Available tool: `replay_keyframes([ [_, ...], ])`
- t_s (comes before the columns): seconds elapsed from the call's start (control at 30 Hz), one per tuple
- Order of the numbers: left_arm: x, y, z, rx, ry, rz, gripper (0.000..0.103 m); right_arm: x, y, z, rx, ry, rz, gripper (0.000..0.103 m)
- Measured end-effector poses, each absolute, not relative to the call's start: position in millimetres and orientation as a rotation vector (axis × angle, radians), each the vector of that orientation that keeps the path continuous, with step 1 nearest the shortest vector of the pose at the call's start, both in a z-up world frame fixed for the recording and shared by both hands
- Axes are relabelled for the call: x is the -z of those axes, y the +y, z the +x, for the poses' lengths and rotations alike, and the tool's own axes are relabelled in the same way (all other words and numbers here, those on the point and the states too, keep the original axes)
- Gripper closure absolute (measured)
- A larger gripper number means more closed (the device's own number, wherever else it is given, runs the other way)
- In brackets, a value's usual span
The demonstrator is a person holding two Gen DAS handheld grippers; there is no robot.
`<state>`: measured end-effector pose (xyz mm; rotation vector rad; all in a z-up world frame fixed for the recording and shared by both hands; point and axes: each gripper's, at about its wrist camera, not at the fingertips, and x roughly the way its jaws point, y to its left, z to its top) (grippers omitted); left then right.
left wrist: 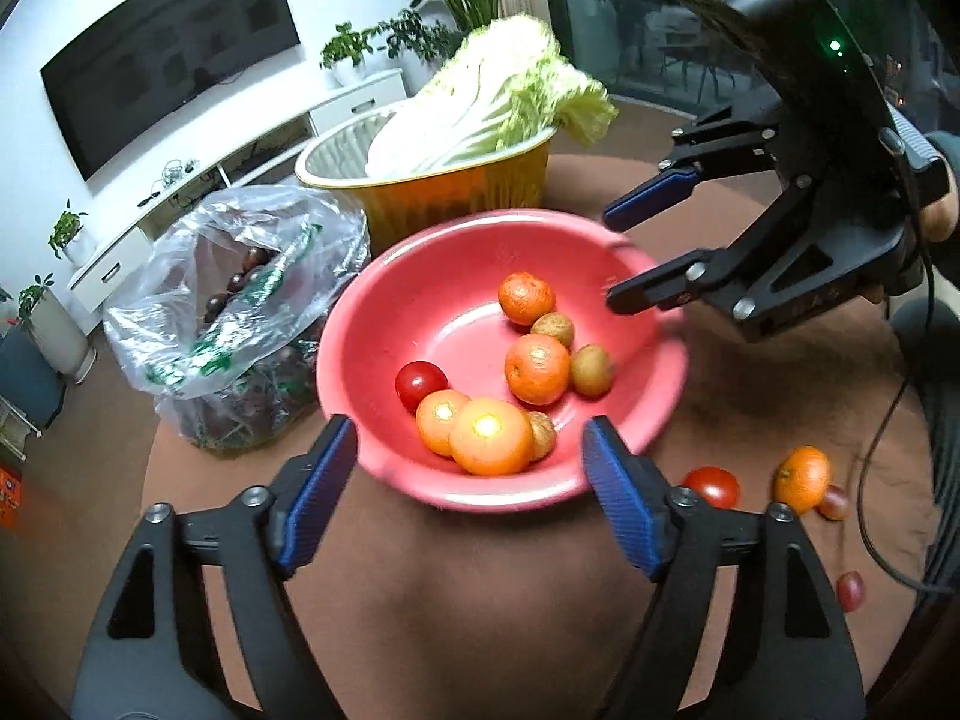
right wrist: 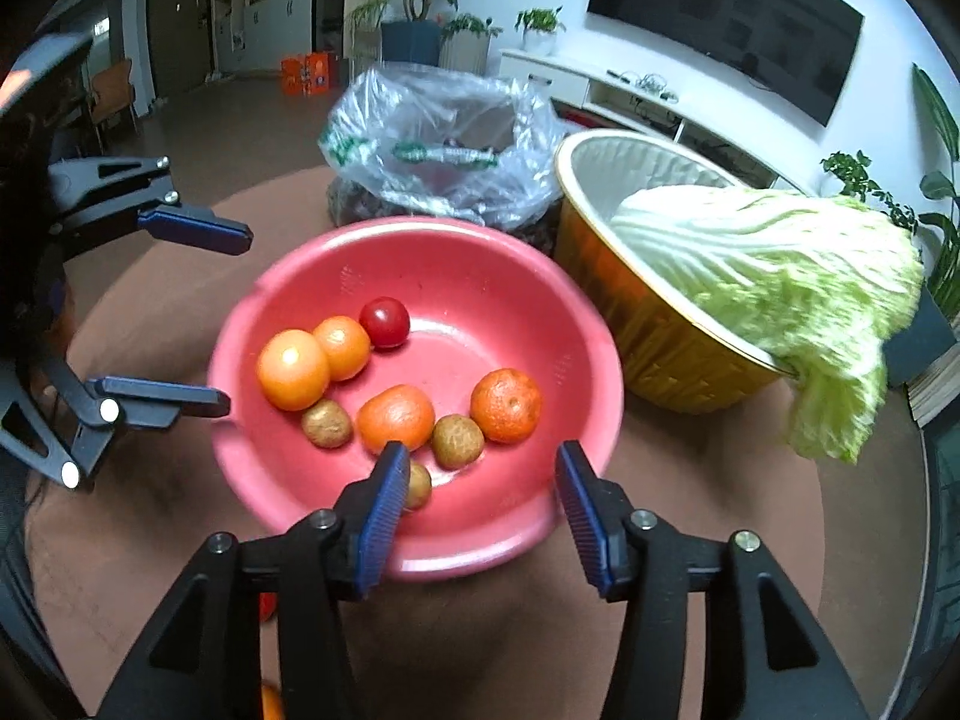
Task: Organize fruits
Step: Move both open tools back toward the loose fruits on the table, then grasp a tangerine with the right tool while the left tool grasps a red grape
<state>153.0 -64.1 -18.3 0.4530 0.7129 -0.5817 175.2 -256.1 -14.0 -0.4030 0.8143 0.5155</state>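
Observation:
A pink bowl (left wrist: 480, 222) (right wrist: 420, 228) on the brown table holds several mandarins (left wrist: 537, 369) (right wrist: 505, 405), a red tomato (left wrist: 420, 384) (right wrist: 384, 321) and small brown fruits (right wrist: 457, 441). My left gripper (left wrist: 471, 429) (right wrist: 239, 321) hovers open over the bowl's near rim, with nothing between its pads. My right gripper (right wrist: 480, 450) (left wrist: 607, 258) stands open over the opposite rim. A small brown fruit (right wrist: 418, 486) lies in the bowl just beside its left finger, not gripped. Loose on the table lie a tomato (left wrist: 711, 486), a mandarin (left wrist: 801, 477) and two grapes (left wrist: 834, 502).
A yellow foil basin (left wrist: 456, 192) (right wrist: 630, 300) with a napa cabbage (left wrist: 492, 96) (right wrist: 768, 258) stands right behind the bowl. A clear plastic bag (left wrist: 240, 300) (right wrist: 444, 144) of dark fruit sits beside it. A cable (left wrist: 870, 480) hangs by the table's right edge.

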Motion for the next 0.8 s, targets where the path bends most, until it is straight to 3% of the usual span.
replay_keyframes([
  [0.1,15.3,-56.4,132.0,0.585,0.715,0.43,0.019,0.9,-275.6,151.6,-0.516,0.772,-0.346,0.041],
  [0.47,62.1,-67.1,19.5,0.697,0.788,0.456,0.019,20.7,-309.1,44.2,-0.536,0.794,-0.271,0.041],
  [0.8,78.4,-100.0,-32.6,0.782,0.8,0.481,0.019,43.6,-285.2,26.4,-0.633,0.838,-0.263,0.041],
])
